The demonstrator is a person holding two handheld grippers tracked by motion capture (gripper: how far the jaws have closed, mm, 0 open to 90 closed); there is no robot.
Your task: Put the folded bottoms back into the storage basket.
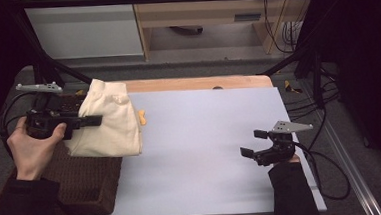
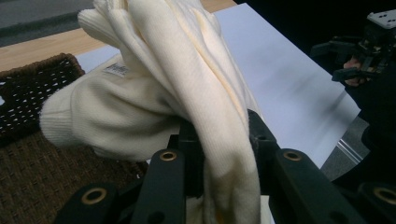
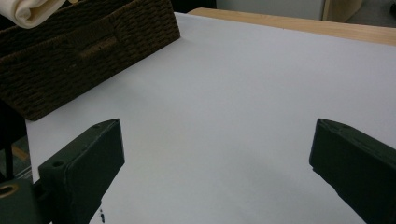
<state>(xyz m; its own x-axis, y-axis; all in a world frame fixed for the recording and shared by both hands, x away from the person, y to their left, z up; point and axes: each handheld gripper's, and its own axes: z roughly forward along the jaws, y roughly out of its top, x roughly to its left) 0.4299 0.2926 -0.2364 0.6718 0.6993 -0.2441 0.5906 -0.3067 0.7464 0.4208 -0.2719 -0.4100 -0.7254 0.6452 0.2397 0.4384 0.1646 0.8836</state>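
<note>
Black jaws of the left gripper (image 2: 224,154) pinch a cream sweater (image 2: 187,93) held up over the brown basket (image 1: 90,181), while the right gripper (image 1: 253,142) waits wide apart.

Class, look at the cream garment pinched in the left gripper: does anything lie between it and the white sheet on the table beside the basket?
Nothing visible does. The left gripper is shut on the cream garment, which hangs over the edge of the wicker basket. The white sheet beside it lies bare up to the open right gripper at its far side.
</note>
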